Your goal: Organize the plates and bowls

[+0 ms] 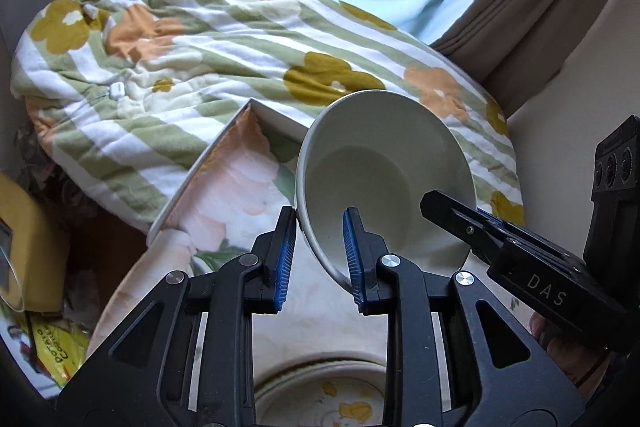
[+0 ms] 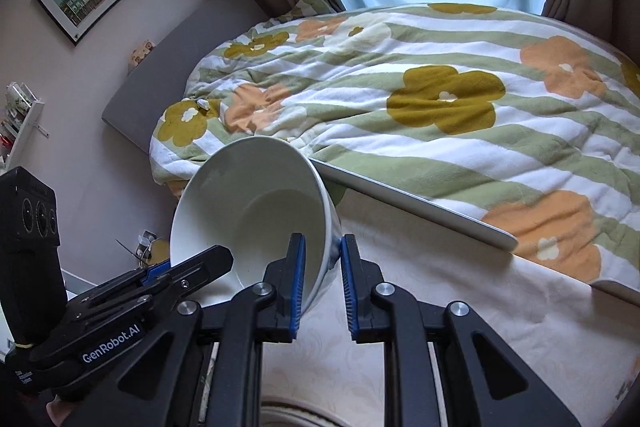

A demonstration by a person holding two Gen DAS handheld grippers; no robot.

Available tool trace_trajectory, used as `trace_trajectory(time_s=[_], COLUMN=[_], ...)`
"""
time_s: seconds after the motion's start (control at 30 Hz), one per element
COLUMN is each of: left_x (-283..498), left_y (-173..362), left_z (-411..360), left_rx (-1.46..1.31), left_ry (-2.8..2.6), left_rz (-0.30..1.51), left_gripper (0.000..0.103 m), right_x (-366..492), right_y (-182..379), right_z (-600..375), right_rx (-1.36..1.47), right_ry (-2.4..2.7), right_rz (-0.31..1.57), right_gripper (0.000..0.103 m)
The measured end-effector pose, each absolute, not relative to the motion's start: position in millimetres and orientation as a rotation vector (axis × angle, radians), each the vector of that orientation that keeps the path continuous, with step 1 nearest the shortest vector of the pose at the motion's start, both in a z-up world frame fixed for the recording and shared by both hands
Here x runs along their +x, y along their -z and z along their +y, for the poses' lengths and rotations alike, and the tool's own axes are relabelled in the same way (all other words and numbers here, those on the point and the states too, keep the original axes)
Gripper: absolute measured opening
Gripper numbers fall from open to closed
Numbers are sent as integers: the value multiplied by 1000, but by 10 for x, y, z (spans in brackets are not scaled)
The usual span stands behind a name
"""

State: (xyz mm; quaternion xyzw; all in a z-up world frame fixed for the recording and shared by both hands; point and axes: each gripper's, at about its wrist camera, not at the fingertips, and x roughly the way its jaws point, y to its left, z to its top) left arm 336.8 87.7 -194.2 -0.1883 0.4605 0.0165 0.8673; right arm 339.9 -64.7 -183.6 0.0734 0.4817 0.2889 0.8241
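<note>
White bowl (image 1: 384, 179) tilted | left gripper (image 1: 320, 255), right gripper (image 2: 322, 281) clamp rim | plate (image 1: 320, 395) cut off

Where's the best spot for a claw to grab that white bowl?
The thin rim, one finger inside the white bowl and one outside. It's tipped toward the cameras, so come from the near side, left claw and right claw on opposite edges.
</note>
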Motion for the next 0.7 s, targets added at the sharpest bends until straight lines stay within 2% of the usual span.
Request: trace_trajectory(time_s=[0.3,0.7], left_x=[2565,1734], left_y=[1452,1499], left_z=[-325,-1786], left_rx=[-342,-286], left_ry=[86,256], left_rz=[914,988], left_gripper=[22,22], right_x=[2468,1515], right_y=[1294,1264], right_z=[-1761,-3105], right_rx=[167,209], right_ry=[-519,-348], right_rz=[934,921], right_gripper=[16,16])
